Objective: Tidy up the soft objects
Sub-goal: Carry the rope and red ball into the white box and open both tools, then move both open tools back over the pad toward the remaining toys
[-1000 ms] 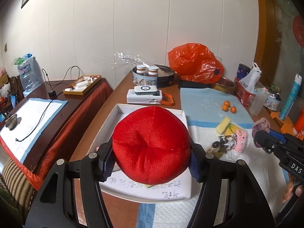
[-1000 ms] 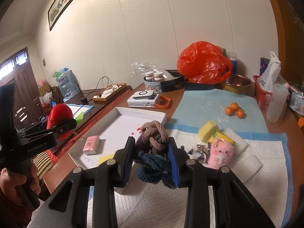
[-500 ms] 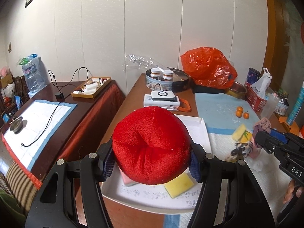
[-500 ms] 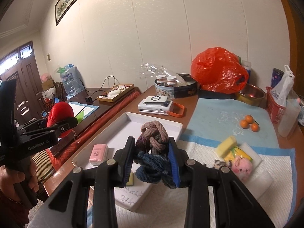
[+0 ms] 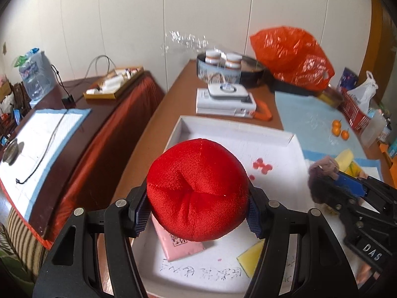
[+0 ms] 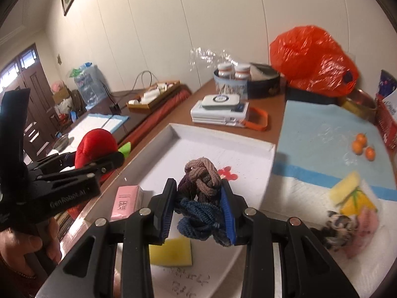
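One red plush ball (image 5: 197, 190) sits clamped between the left gripper's (image 5: 197, 209) pads, and one knot of braided hair ties (image 6: 202, 193) is pinched in the right gripper (image 6: 198, 211). Both hang over a white tray (image 6: 248, 146) holding one pink eraser (image 6: 125, 201) and one yellow sponge (image 6: 171, 250). Three small oranges (image 6: 362, 146) lie on the blue mat (image 6: 320, 134) of the brown table (image 6: 273, 109) against a white panelled wall.

An orange plastic bag (image 5: 292, 57) sits at the table's far edge, three small oranges (image 5: 340, 129) on the blue mat (image 5: 307, 121), a round tin (image 5: 223, 68) beside it.
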A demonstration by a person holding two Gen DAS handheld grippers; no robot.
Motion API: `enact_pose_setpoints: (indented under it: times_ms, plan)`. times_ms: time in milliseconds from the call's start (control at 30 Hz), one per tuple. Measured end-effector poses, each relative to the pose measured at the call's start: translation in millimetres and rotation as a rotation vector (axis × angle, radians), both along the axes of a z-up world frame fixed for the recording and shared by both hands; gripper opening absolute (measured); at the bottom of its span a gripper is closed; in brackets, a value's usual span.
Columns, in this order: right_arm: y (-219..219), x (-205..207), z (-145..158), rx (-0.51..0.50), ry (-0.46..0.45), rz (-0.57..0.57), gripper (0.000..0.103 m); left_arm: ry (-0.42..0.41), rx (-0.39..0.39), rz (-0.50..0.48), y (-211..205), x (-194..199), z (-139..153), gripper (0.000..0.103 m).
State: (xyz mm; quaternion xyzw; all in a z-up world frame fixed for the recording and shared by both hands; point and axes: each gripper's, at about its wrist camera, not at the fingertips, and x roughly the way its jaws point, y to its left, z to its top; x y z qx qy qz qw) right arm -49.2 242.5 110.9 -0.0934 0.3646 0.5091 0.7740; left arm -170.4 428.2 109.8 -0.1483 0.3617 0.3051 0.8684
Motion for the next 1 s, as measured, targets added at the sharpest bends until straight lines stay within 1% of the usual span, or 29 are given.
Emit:
enact_pose_setpoints:
  times_ms: [100,133,167,200,233,267,300,333,367,433,500,567,700,767,867,1000]
  plan:
    - [11.3,-0.5,-10.9,-0.016,0.015,-0.015,0.036,0.021,-0.013,0.0,4.5,4.7,-10.3,0.065]
    - [13.0,0.0,-13.7,-0.024,0.018,-0.033,0.038,0.026,-0.019,0.0,6.3,5.7,-12.8,0.065]
    - [15.0,0.7,-16.5,-0.025,0.023,-0.041,0.049,0.032,-0.025,0.003,9.0,6.3,-15.9,0.066]
    - [16.7,2.0,-18.8,-0.026,0.027,-0.046,0.058,0.036,-0.029,0.005,12.0,6.5,-18.5,0.067]
    - [18.0,2.7,-20.5,-0.022,0.03,-0.045,0.077,0.038,-0.037,0.006,15.2,7.2,-21.0,0.07]
    - [18.9,2.2,-21.4,-0.015,0.029,-0.039,0.092,0.04,-0.044,0.007,17.7,7.7,-23.1,0.072]
    - [19.3,1.6,-21.3,-0.007,0.019,-0.038,0.096,0.041,-0.048,0.008,19.2,8.7,-24.5,0.08]
    - [19.2,-0.3,-20.6,0.0,-0.001,-0.041,0.103,0.044,-0.048,0.017,21.0,8.5,-26.3,0.089]
    - [19.4,-1.4,-19.8,0.005,-0.016,-0.044,0.103,0.047,-0.042,0.028,22.5,8.2,-27.2,0.092]
    - [20.2,-1.9,-18.6,0.008,-0.044,-0.055,0.103,0.042,-0.04,0.047,25.5,4.4,-28.3,0.101]
    - [18.9,-1.6,-17.4,0.016,-0.046,-0.059,0.103,0.029,-0.045,0.053,26.2,0.5,-27.0,0.101]
    - [16.5,-2.3,-16.9,0.019,-0.042,-0.061,0.103,0.023,-0.033,0.06,23.5,-3.2,-24.2,0.101]
    - [9.3,-5.0,-14.1,0.008,-0.06,-0.077,0.103,0.009,-0.012,0.058,11.3,-10.9,-16.3,0.101]
    - [0.0,-7.3,-10.7,0.022,-0.057,-0.085,0.103,0.0,-0.01,0.054,3.9,-14.1,-12.2,0.101]
    - [-14.9,-10.3,-4.5,0.043,-0.056,-0.099,0.103,-0.019,-0.003,0.026,-17.6,-17.1,-3.8,0.101]
    - [-58.4,-7.2,5.4,0.076,-0.079,-0.178,0.103,-0.039,-0.01,-0.042,-59.8,-12.2,1.4,0.101]
